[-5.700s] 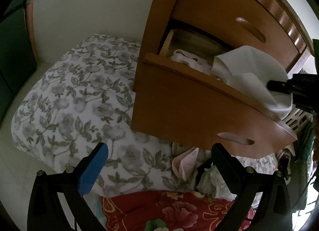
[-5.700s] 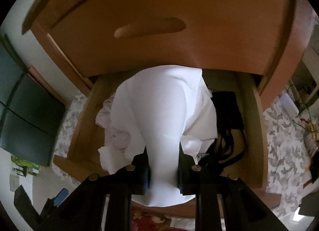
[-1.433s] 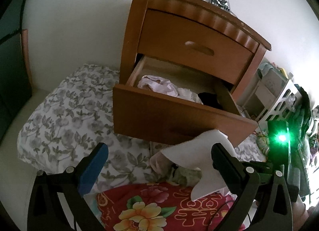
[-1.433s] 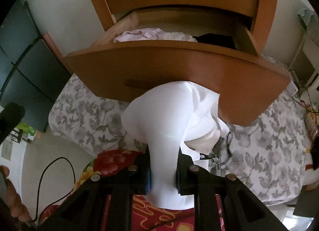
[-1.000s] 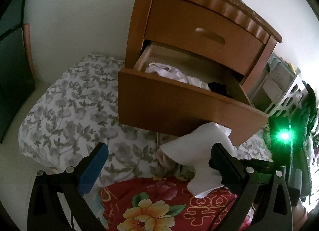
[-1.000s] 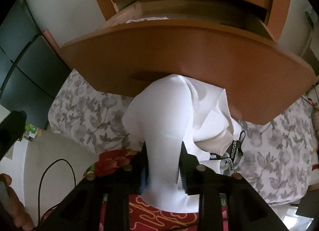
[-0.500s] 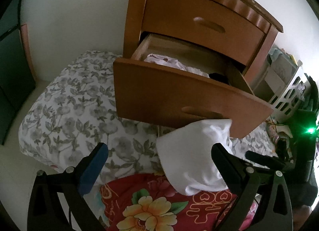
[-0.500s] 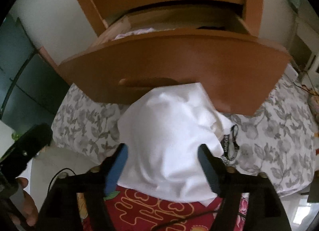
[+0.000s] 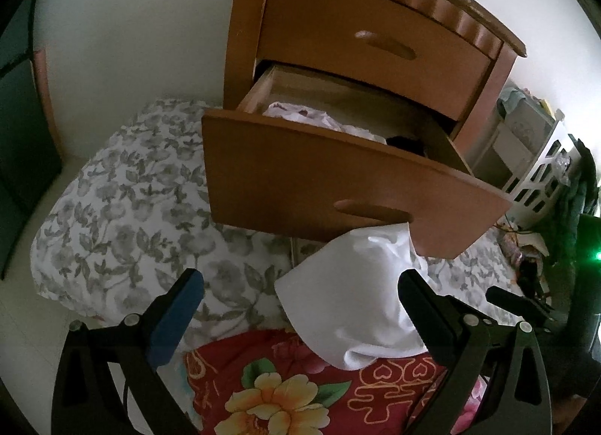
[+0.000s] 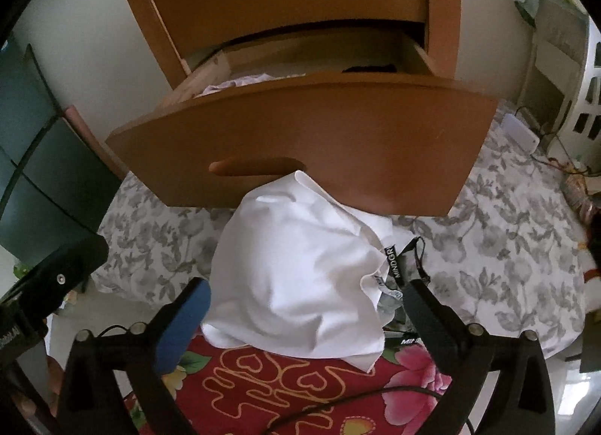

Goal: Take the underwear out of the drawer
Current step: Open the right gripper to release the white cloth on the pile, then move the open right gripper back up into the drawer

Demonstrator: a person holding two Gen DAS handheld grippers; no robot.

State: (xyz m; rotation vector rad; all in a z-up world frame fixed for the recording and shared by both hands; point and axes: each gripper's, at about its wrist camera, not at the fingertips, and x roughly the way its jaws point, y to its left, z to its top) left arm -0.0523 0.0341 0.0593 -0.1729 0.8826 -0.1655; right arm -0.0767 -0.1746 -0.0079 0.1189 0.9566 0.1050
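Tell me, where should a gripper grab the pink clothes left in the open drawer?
Probably from above, since only the drawer's open top gives a way in. The pink clothes lie bunched at its left end, behind the tall front panel. Pinching the raised crumpled fold on top looks easiest, as it sticks up. How deep the pile goes is hidden.

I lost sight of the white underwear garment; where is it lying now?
The white underwear garment lies in a heap on the bedding below the open wooden drawer, centre of both wrist views, partly over the red floral blanket.
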